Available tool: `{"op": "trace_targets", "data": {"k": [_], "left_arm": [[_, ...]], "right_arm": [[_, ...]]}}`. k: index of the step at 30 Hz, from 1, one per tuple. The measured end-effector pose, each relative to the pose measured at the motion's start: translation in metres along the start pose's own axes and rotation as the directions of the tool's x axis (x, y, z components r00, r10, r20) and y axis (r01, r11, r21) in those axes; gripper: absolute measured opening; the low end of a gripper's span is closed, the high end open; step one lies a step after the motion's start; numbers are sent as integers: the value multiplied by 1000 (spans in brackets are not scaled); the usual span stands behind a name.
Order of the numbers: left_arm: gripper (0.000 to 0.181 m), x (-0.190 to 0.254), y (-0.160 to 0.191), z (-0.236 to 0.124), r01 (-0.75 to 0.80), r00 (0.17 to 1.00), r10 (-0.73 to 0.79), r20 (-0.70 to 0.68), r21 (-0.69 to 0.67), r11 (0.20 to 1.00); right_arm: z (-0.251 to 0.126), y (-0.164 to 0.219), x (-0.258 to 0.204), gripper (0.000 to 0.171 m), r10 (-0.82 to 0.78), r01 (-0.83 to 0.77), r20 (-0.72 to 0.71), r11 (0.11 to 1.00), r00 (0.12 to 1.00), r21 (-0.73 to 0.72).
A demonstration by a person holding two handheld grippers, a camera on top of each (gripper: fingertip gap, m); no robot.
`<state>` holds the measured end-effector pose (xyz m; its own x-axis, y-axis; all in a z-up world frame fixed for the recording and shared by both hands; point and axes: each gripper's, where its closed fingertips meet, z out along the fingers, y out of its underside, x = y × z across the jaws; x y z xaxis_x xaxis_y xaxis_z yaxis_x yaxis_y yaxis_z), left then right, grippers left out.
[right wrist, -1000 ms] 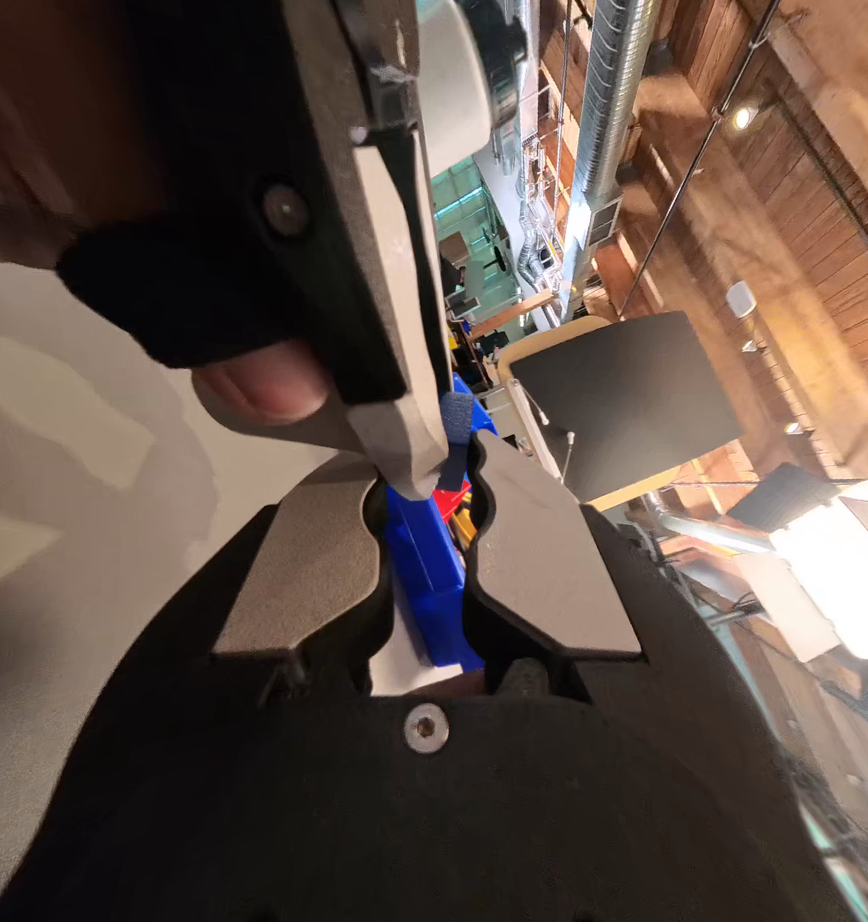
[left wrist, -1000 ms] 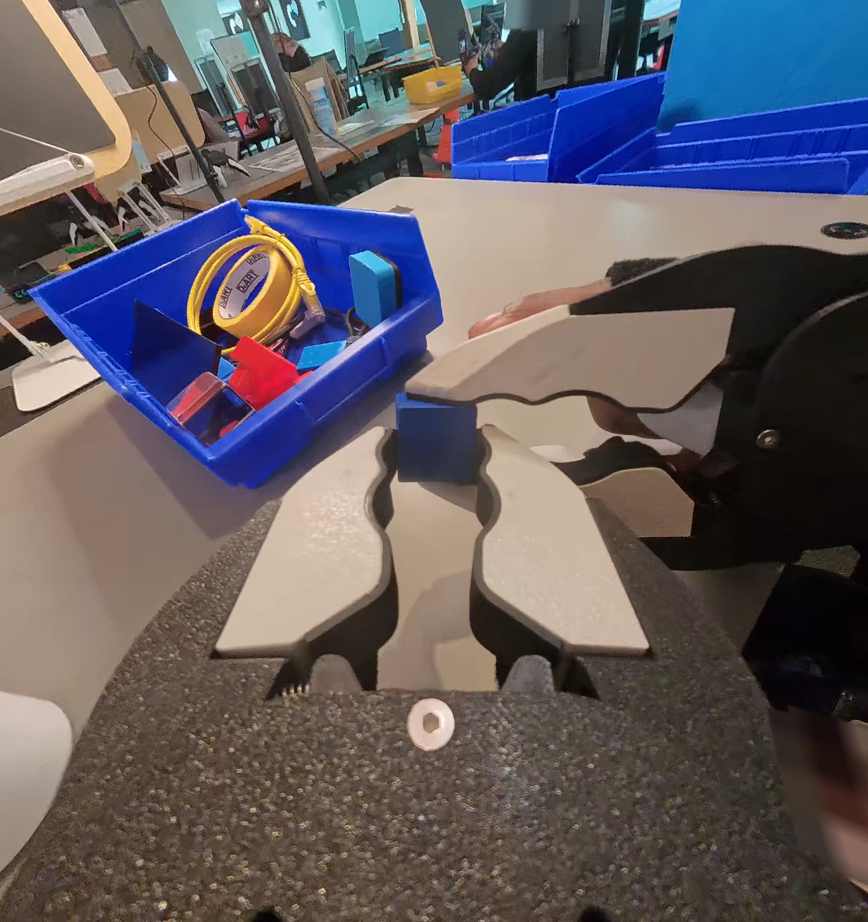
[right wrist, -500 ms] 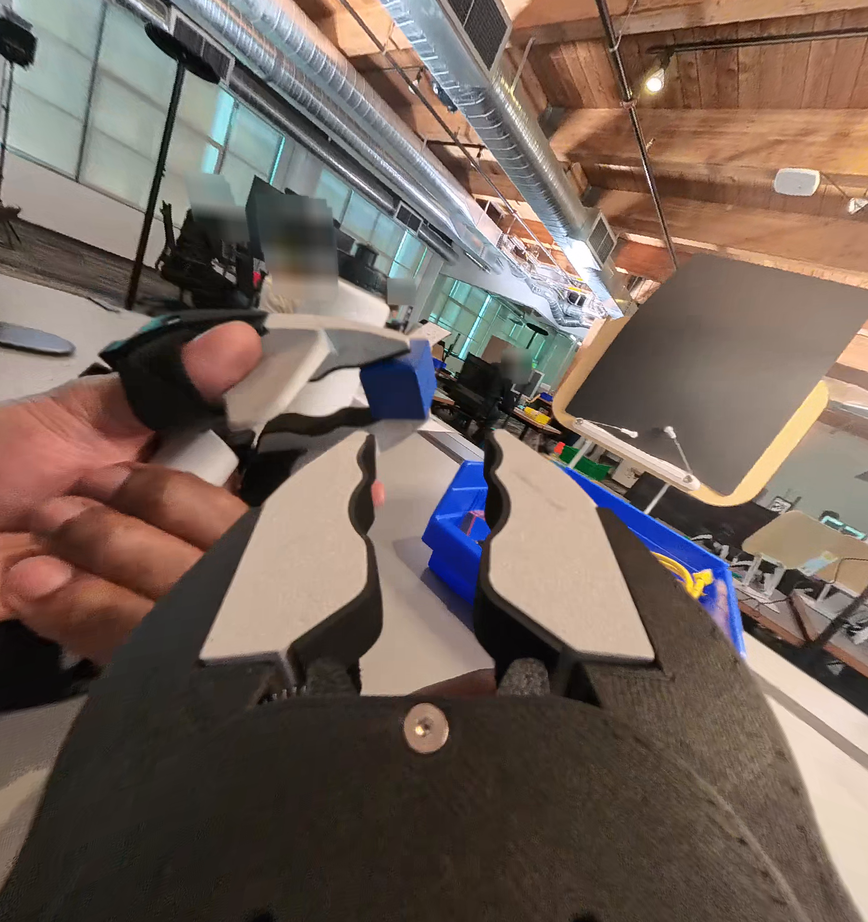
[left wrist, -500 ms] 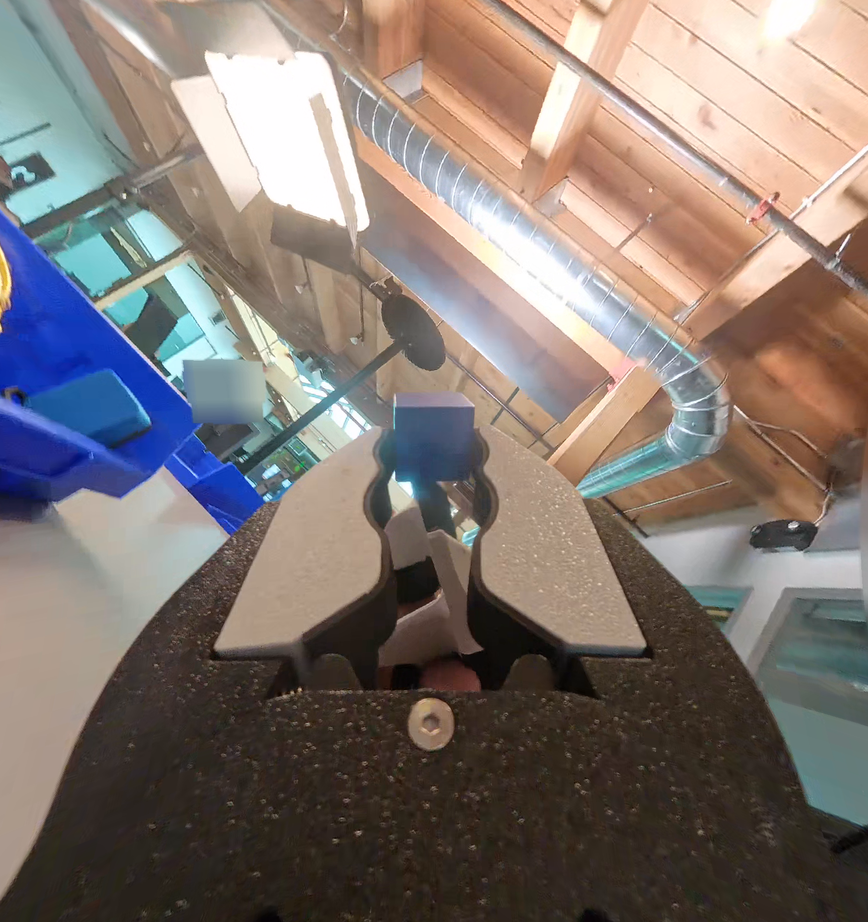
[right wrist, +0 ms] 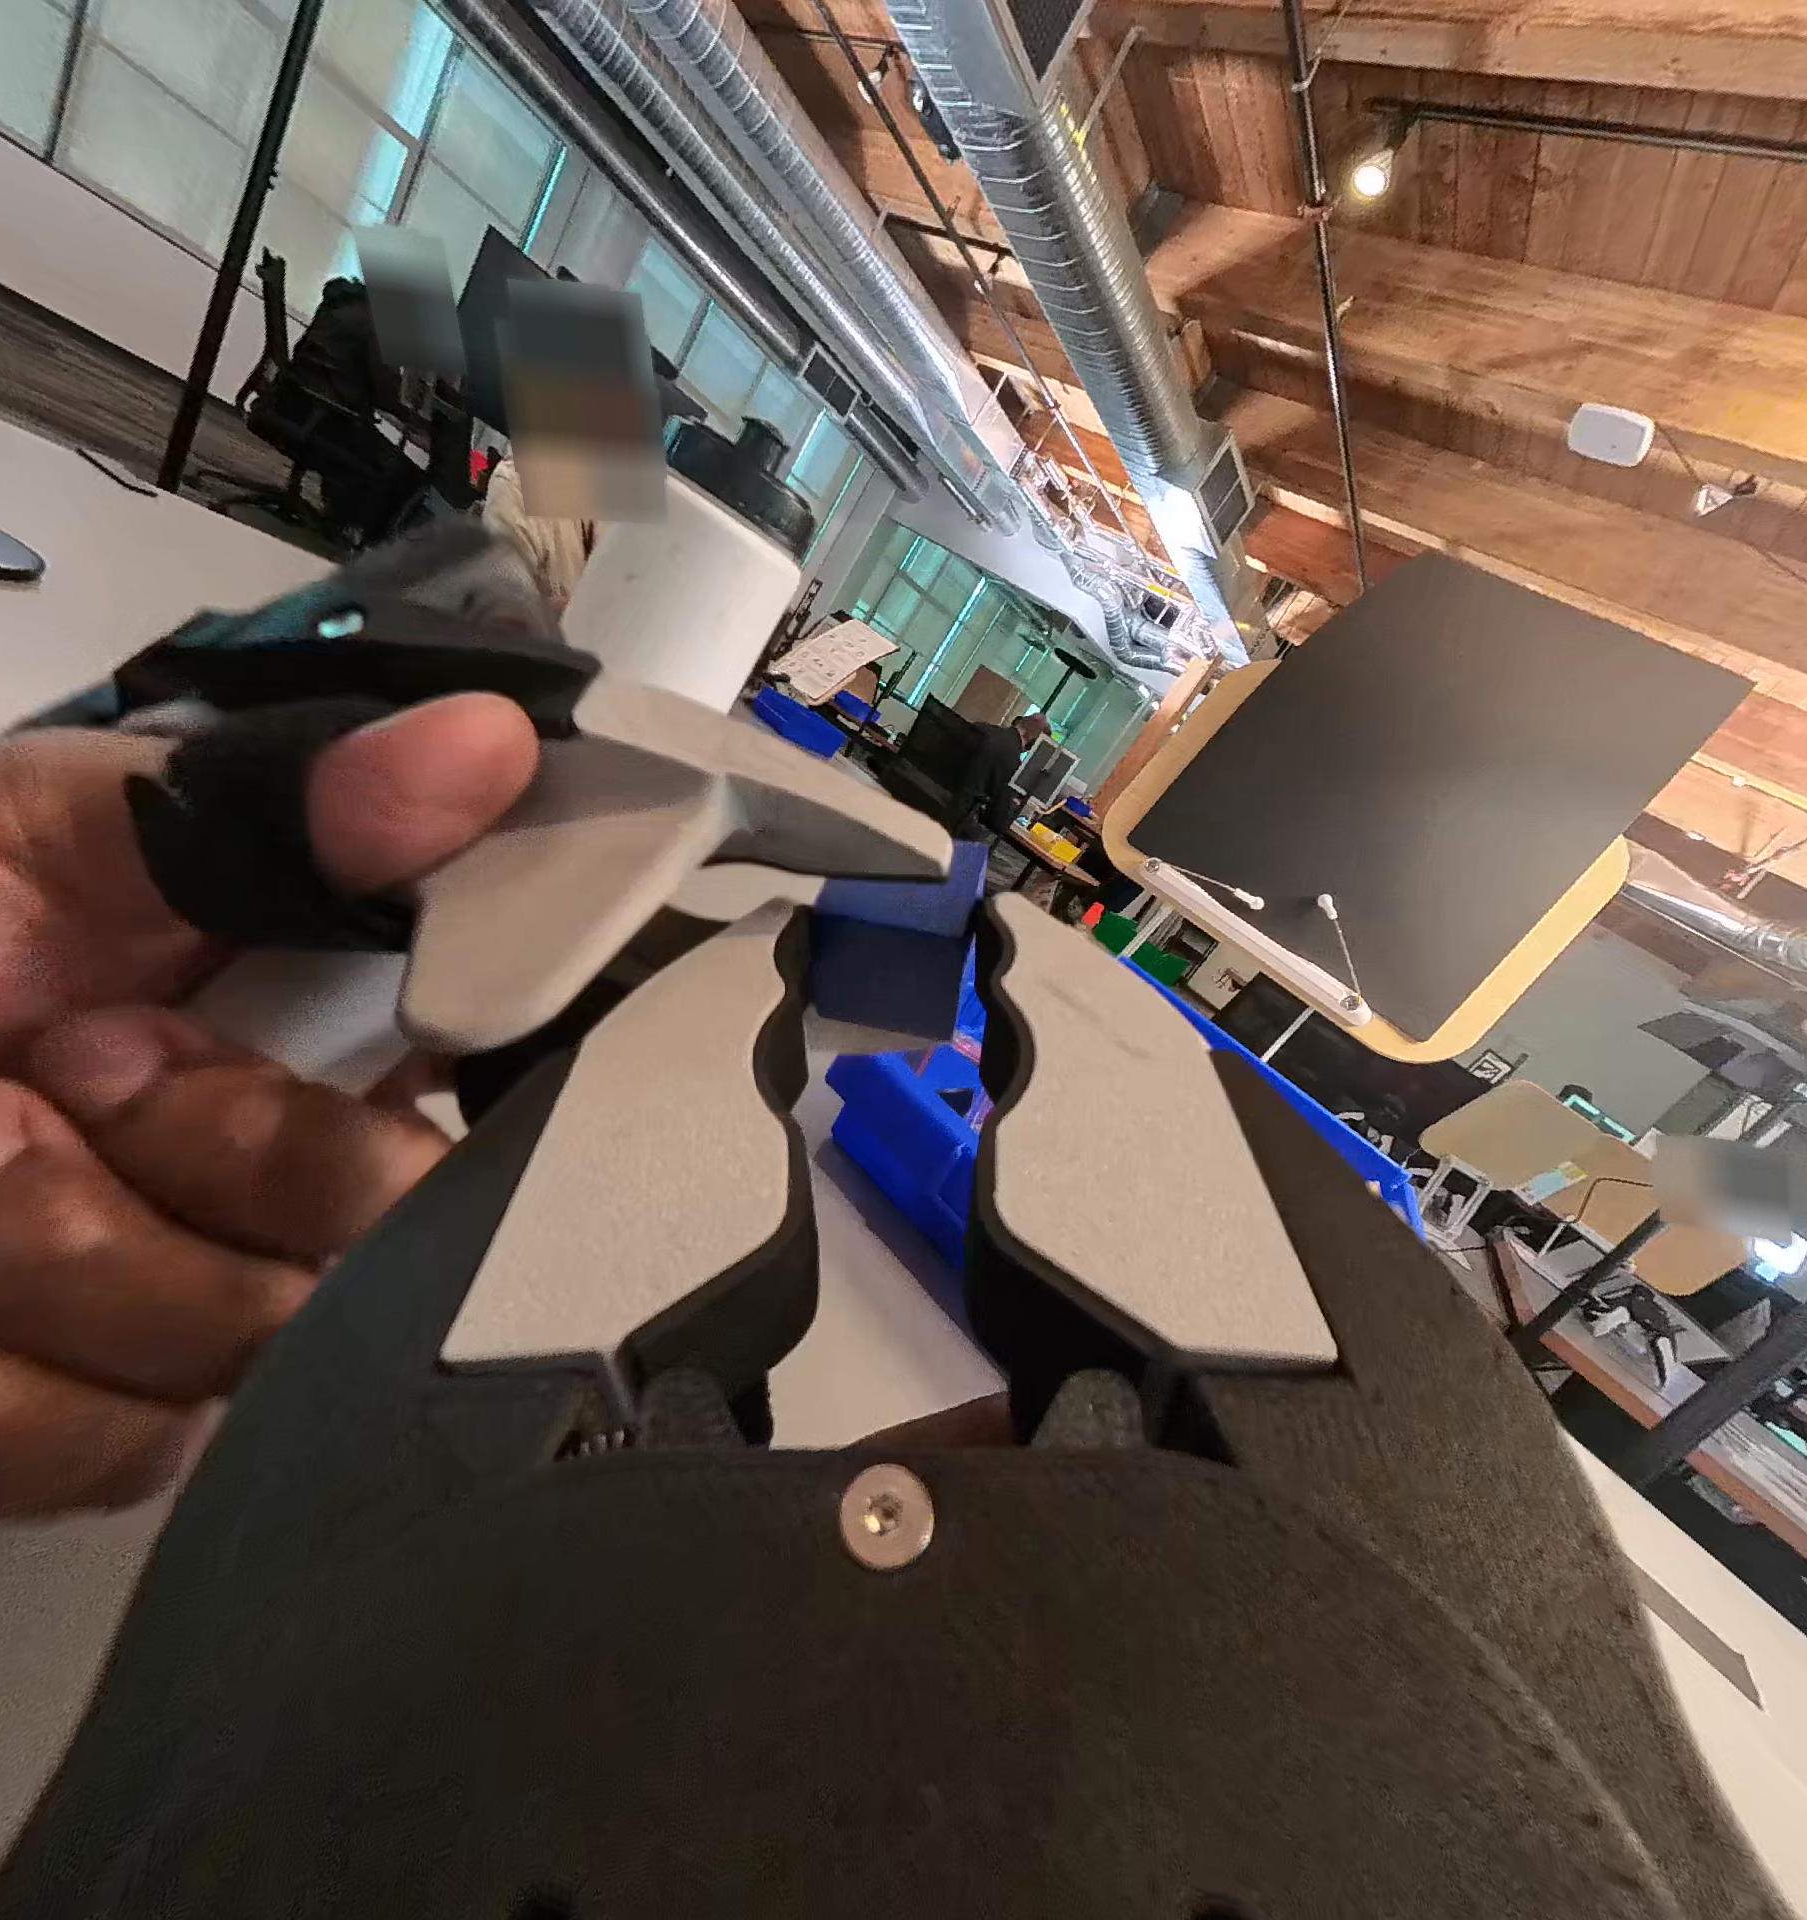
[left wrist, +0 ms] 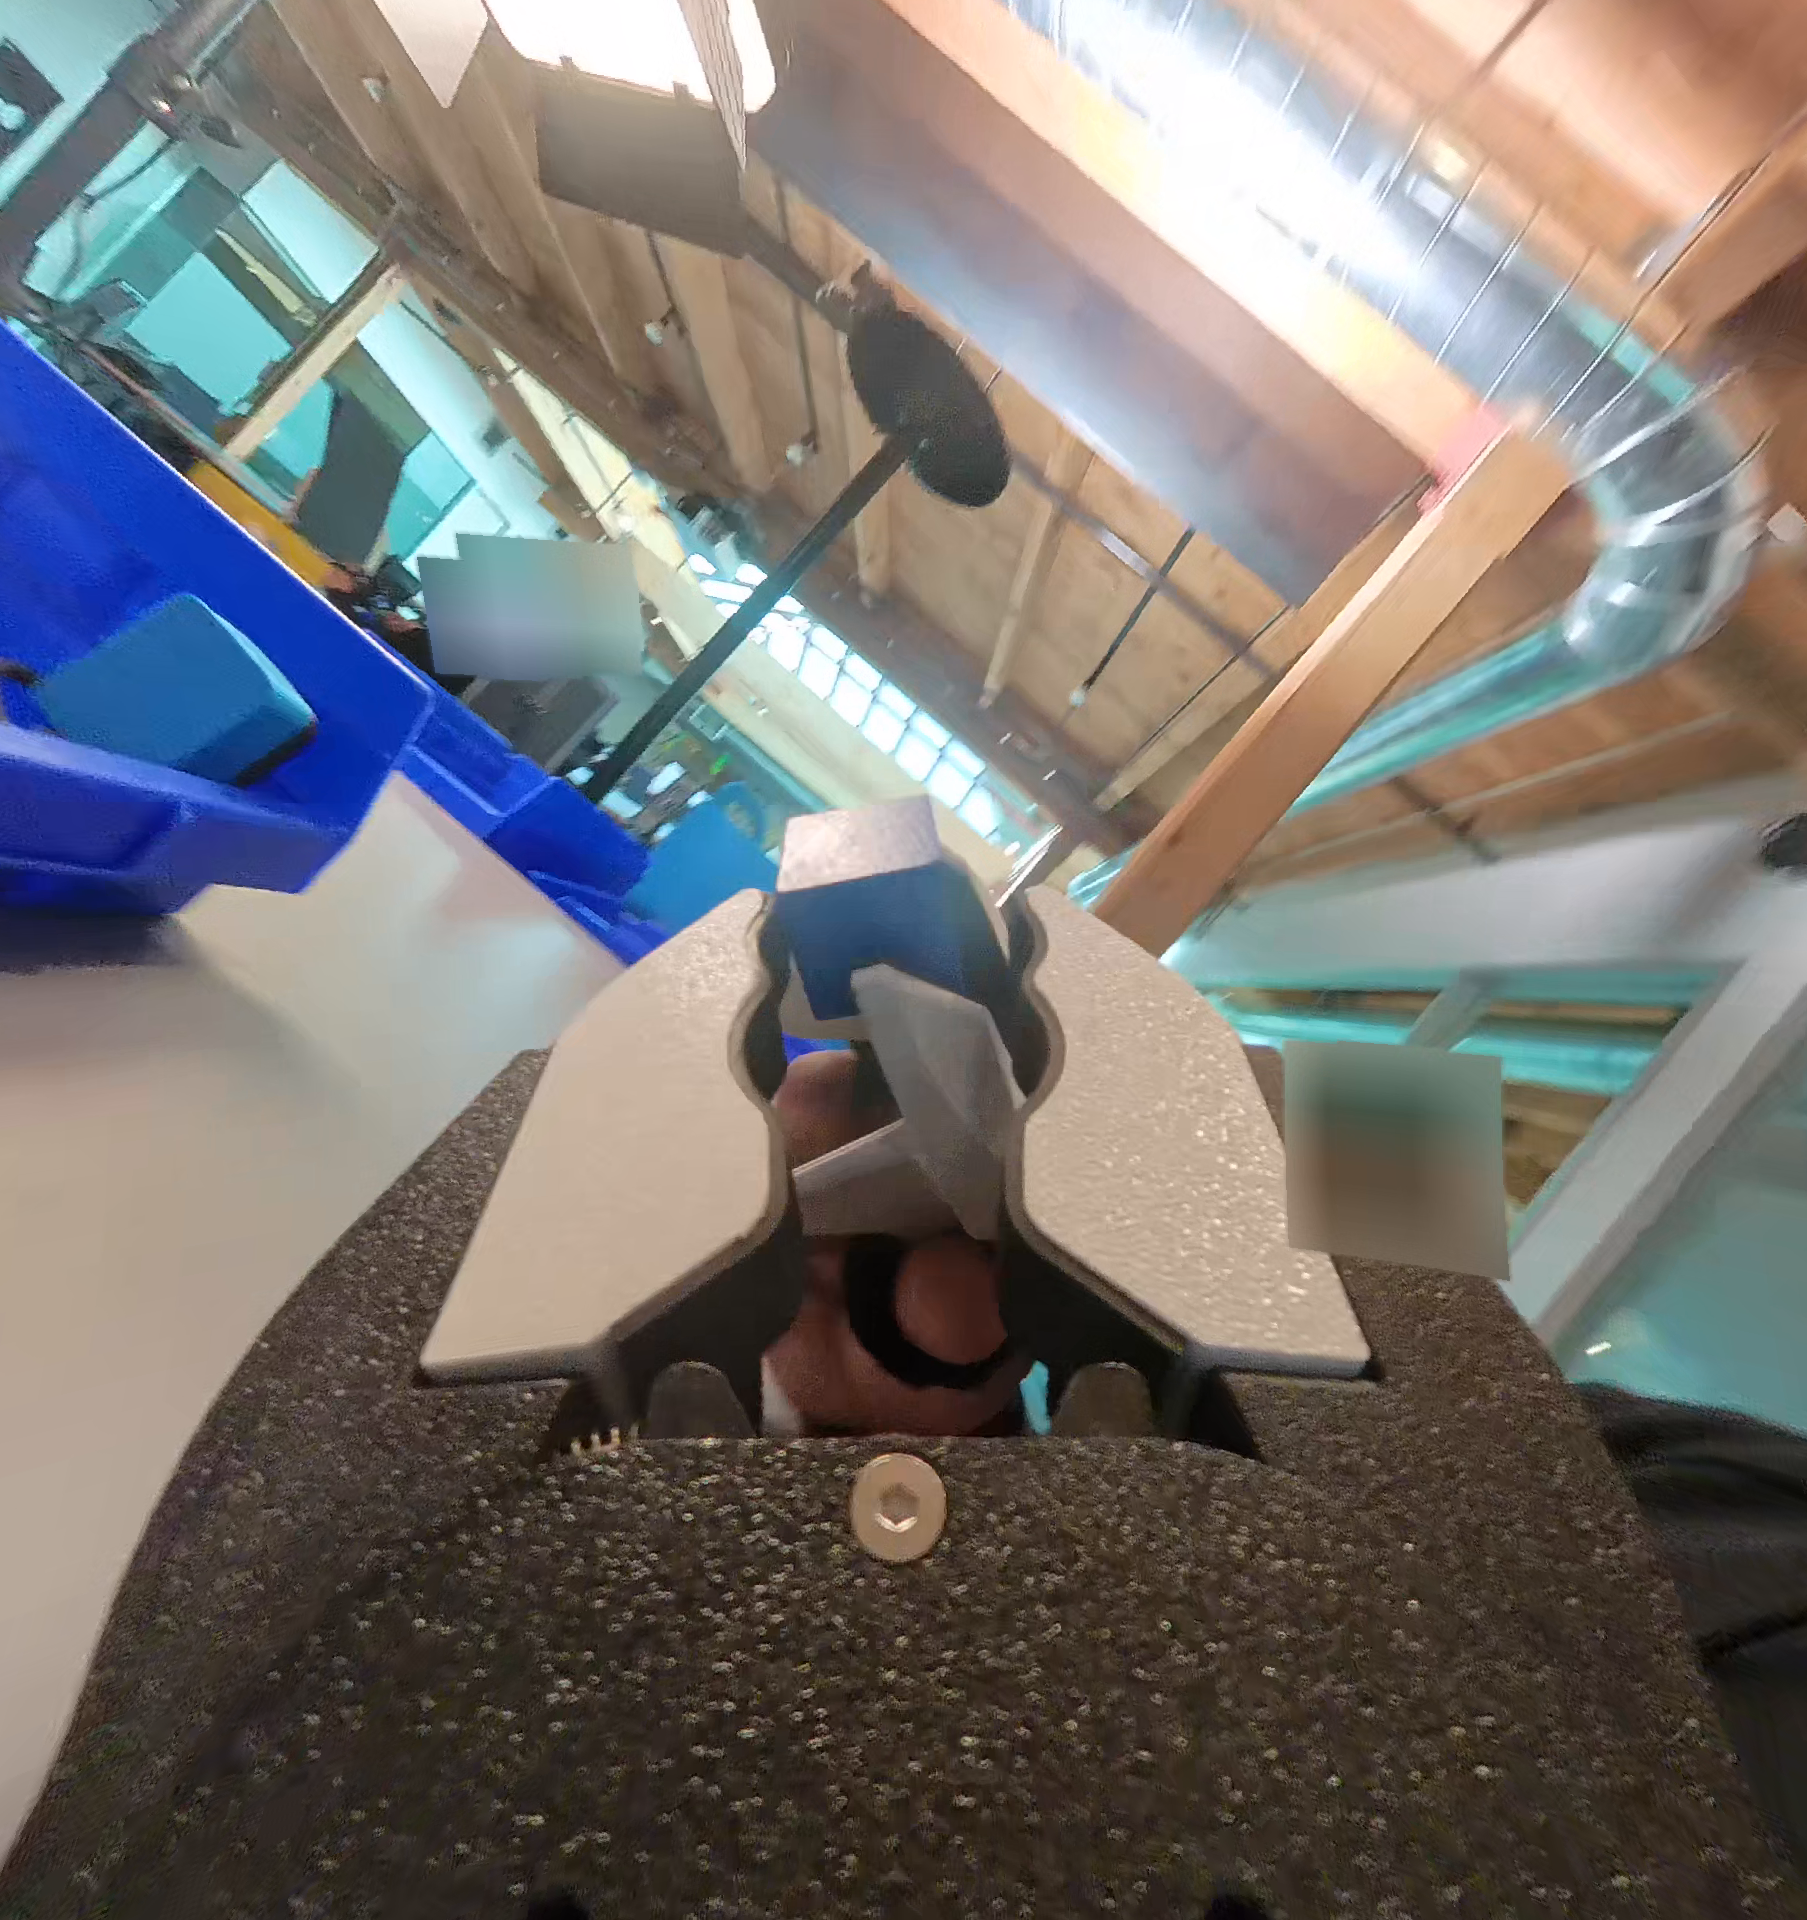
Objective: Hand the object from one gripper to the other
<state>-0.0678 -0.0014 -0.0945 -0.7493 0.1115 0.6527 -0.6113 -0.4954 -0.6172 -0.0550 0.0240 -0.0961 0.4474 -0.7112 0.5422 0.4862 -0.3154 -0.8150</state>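
A small blue cube (left wrist: 868,935) is up in the air between both grippers. My right gripper (right wrist: 894,925) is shut on the cube (right wrist: 883,966), whose sides fill the gap between the fingertips. My left gripper (left wrist: 894,914) still straddles the cube, but its jaws stand a little apart, with a gap on the cube's right side. In the right wrist view the left gripper's fingers (right wrist: 753,779) come in from the left over the cube's top. In the left wrist view the right gripper's fingers (left wrist: 940,1081) reach up to the cube from below.
A blue bin (left wrist: 151,831) holding a light-blue block (left wrist: 172,696) sits on the grey table (left wrist: 203,1143) to the left; it also shows in the right wrist view (right wrist: 899,1132) beyond the cube. A person's hand (right wrist: 99,1039) holds the left gripper. The tips of both grippers are at nearly the same place.
The cube was lifted off the table in the left gripper. The right gripper has moved in and closed on it. The left jaws have widened slightly.
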Motion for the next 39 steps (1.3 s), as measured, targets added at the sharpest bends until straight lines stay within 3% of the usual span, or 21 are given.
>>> {"op": "trace_targets", "data": {"k": [2, 4, 6, 8, 10, 11, 15, 17, 19, 21, 23, 25, 27, 28, 30, 34, 36, 39], "left_arm": [[47, -3, -5, -3, -150, 986, 153, 68, -55, 987], [51, -5, -13, -9, -364, 911, 381, 157, -126, 923], [51, -10, -20, -15, -588, 726, 642, 247, -259, 766], [53, -17, -22, -23, -719, 456, 846, 277, -445, 534], [55, -23, -16, -29, -719, 267, 936, 228, -600, 351], [55, -26, -13, -32, -700, 221, 951, 215, -644, 308], [47, -34, -8, -38, -637, 183, 960, 211, -718, 280], [31, -40, 0, -43, -599, 200, 963, 181, -755, 267], [30, -44, 0, -47, -578, 224, 955, 196, -762, 292], [29, -41, -5, -43, -597, 309, 914, 264, -694, 402], [29, -29, -12, -34, -622, 479, 819, 316, -537, 570], [29, -8, -26, -25, -583, 698, 642, 318, -269, 767], [29, 9, -41, -24, -412, 886, 398, 237, 10, 911], [29, 14, -46, -25, -306, 943, 284, 175, 116, 945], [29, 14, -48, -27, -123, 992, 108, 72, 240, 963], [29, 6, -29, -20, 71, 997, -67, -23, 273, 959], [29, 7, -21, -16, 126, 992, -115, -59, 265, 956], [29, 7, -15, -14, 121, 992, -113, -48, 223, 967]], "right_arm": [[0, 2, 2, 30, -33, 32, -7, 999, 999, -14], [0, 7, 3, 30, -81, 80, -22, 996, 996, -42], [2, 14, 2, 30, -134, 131, -30, 987, 990, -88], [5, 19, -2, 29, -194, 189, -30, 974, 981, -122], [7, 22, -7, 29, -260, 254, -22, 956, 965, -146], [8, 23, -10, 29, -293, 287, -16, 946, 956, -154], [11, 23, -25, 29, -427, 425, 24, 892, 904, -151], [11, 24, -36, 29, -509, 512, 56, 849, 859, -132], [13, 26, -39, 29, -559, 562, 61, 816, 827, -137], [13, 21, -33, 29, -524, 523, 24, 843, 851, -127], [11, 11, -20, 37, -406, 401, -35, 911, 913, -96], [7, 2, -6, 39, -224, 221, -71, 974, 972, -49], [2, -8, 1, 42, -33, 34, -49, 999, 998, 21], [0, -14, 1, 42, 45, -44, -19, 997, 999, 61], [-2, -22, -2, 42, 129, -132, 32, 985, 991, 112], [2, -18, -11, 41, 76, -79, 40, 994, 996, 80], [4, -13, -16, 44, 26, -28, 42, 998, 999, 49], [2, -16, -11, 28, -46, 47, -18, 997, 999, 65]]}}
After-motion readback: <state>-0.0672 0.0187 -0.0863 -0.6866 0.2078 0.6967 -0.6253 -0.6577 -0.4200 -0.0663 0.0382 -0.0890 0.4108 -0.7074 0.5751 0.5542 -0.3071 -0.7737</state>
